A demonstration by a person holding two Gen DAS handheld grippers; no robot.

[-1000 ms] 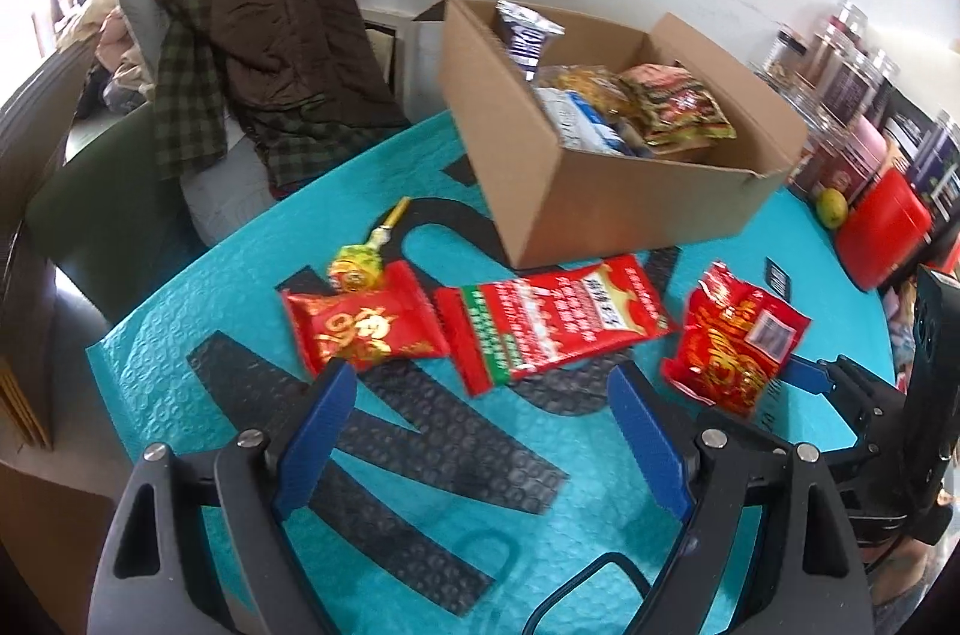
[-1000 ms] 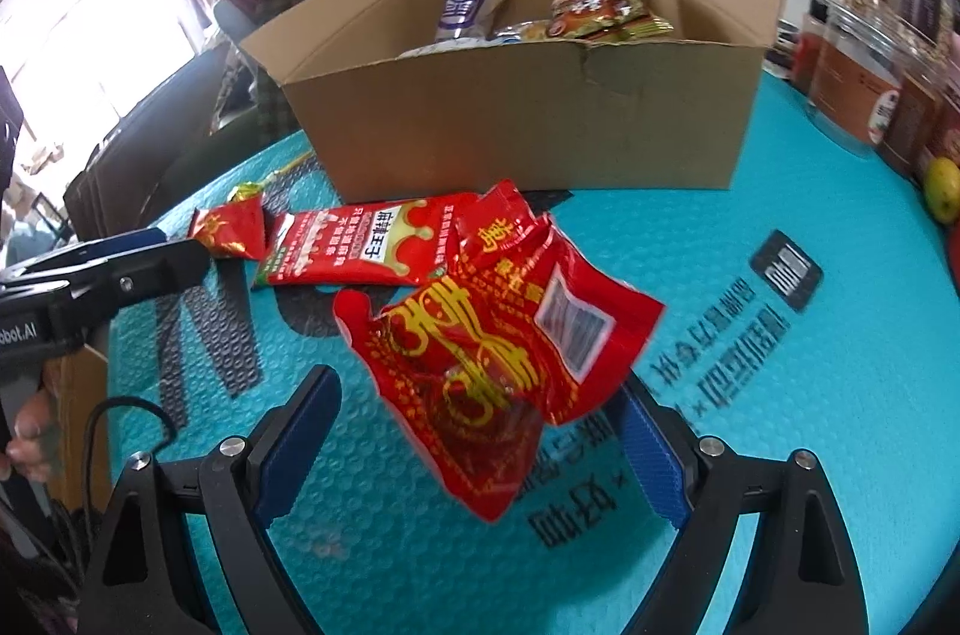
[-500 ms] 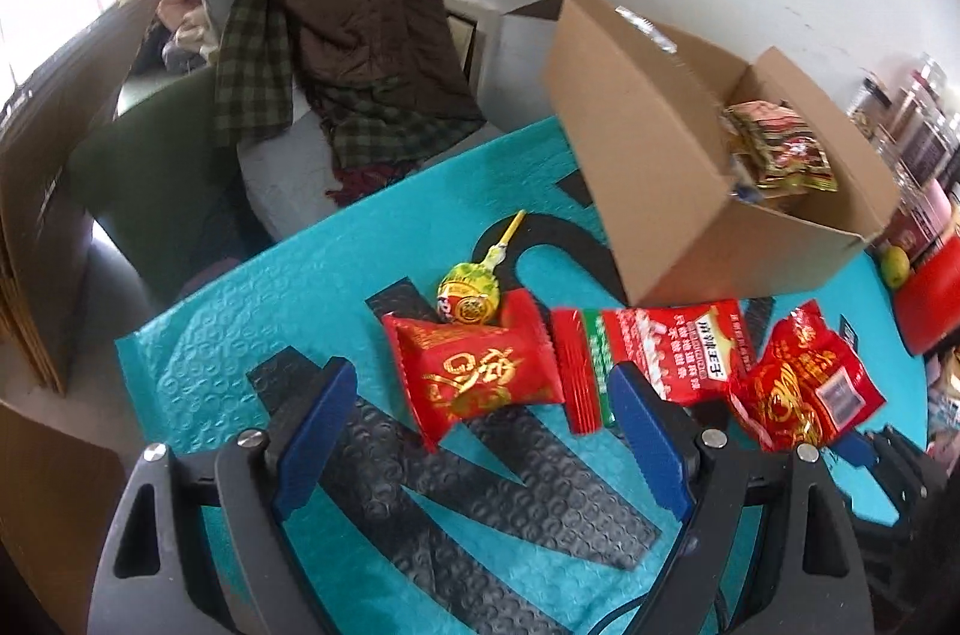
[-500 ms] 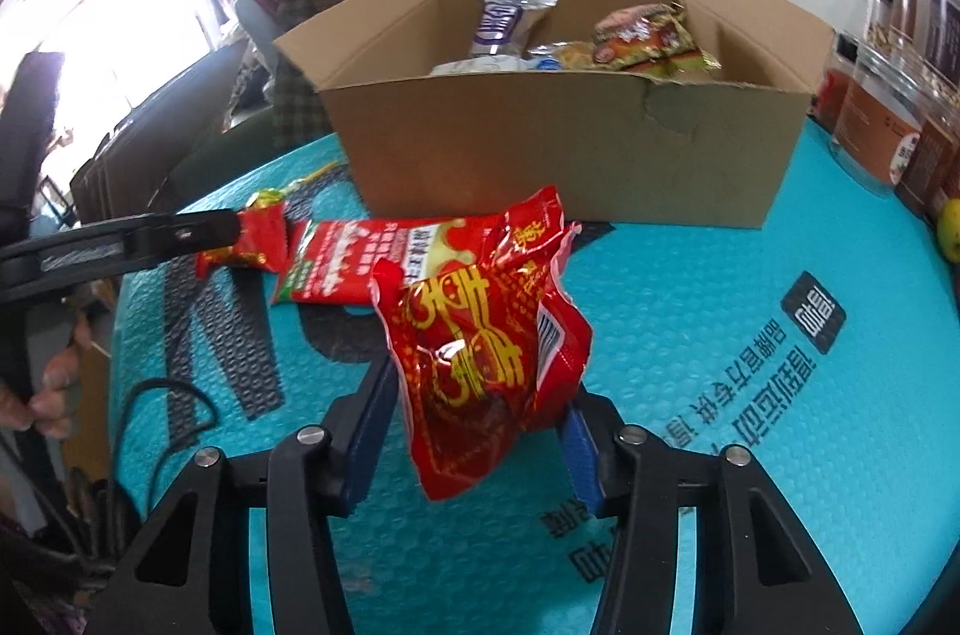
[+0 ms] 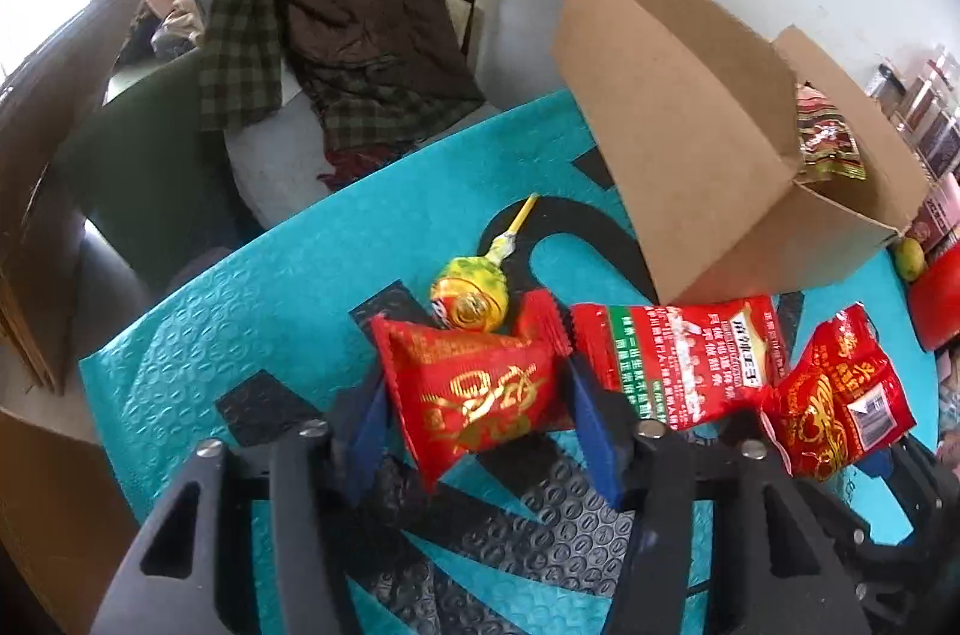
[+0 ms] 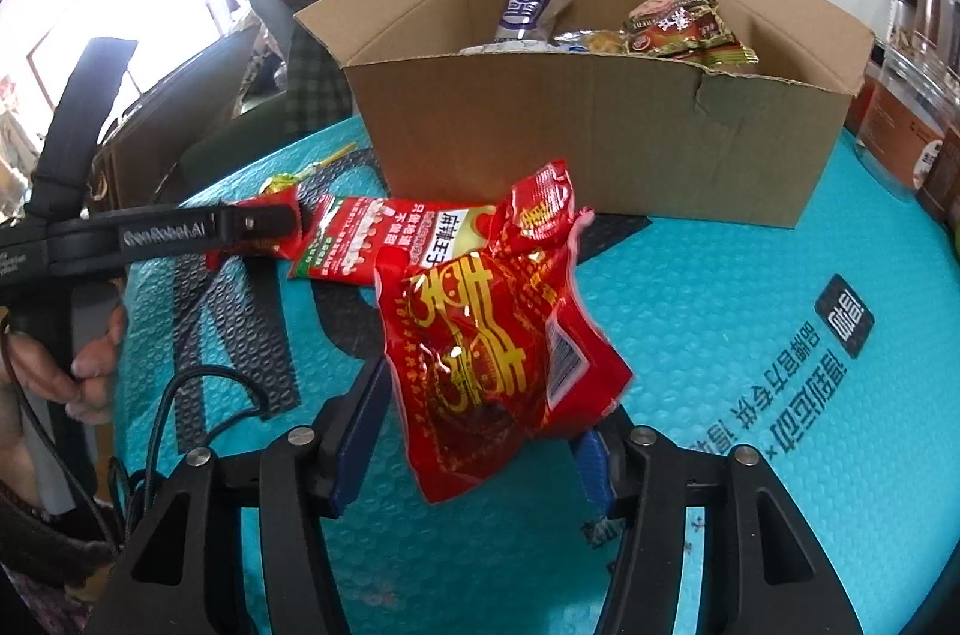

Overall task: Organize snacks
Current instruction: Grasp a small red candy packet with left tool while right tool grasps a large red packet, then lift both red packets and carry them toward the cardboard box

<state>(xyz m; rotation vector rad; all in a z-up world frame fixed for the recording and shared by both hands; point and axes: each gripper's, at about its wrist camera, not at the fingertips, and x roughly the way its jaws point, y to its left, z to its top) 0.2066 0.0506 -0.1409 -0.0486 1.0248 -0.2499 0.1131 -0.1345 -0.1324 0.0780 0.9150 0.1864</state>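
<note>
My left gripper point(image 5: 477, 425) is closing its blue pads on a small red packet with gold print point(image 5: 474, 389), and both pads touch its ends. A yellow lollipop point(image 5: 471, 296) lies just behind it, and a long red and green packet point(image 5: 678, 365) lies to its right. My right gripper point(image 6: 480, 431) holds a crumpled red bag point(image 6: 498, 335) clear of the teal mat point(image 6: 720, 335); its jaws are opening slightly with the bag still pinched between them. An open cardboard box point(image 6: 600, 125) with several snacks stands behind.
Glass jars point(image 6: 900, 119) line the right edge of the table. A yellow-green fruit point(image 5: 909, 257) and a red container point(image 5: 939, 305) sit beside the box. A chair heaped with clothes point(image 5: 312, 5) stands past the table's far left. A hand point(image 6: 90, 365) grips the left tool.
My left gripper came down over the small red packet and narrowed from wide open onto it. My right gripper narrowed onto the red bag and lifted it slightly.
</note>
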